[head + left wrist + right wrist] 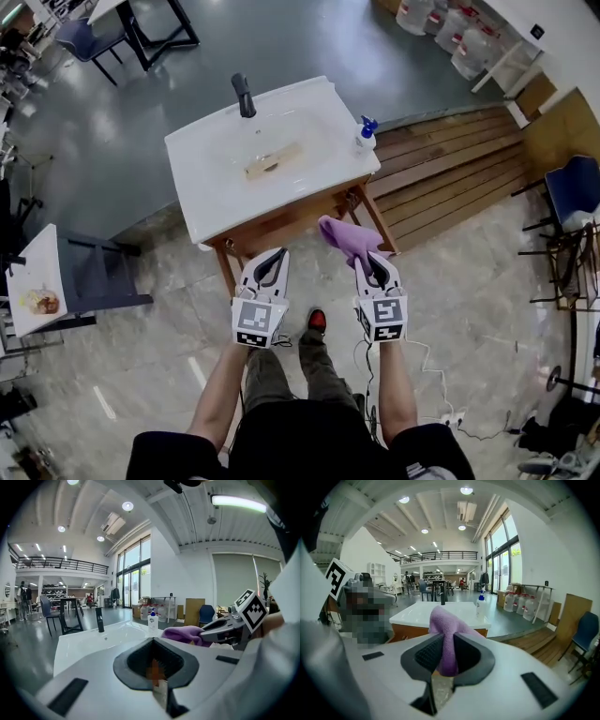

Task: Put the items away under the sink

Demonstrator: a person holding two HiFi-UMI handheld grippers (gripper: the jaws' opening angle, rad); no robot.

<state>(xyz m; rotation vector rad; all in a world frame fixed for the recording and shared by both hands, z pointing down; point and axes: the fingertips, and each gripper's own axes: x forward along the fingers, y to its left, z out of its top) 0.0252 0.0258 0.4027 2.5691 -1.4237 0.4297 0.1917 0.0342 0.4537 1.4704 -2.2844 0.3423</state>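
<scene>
A white sink sits on a wooden cabinet, with a black faucet at the back and a soap bottle on its right corner. A flat wooden item lies in the basin. My right gripper is shut on a purple cloth, held up in front of the cabinet's right leg. The cloth rises out of the jaws in the right gripper view. My left gripper hovers beside it at the cabinet front, shut on nothing. From the left gripper view, the cloth is off to the right.
A dark chair and a small white table with a plate stand to the left. A wooden plank platform runs right of the sink, with a blue chair beyond. Cables lie on the tiled floor at my right. Water jugs stand far back.
</scene>
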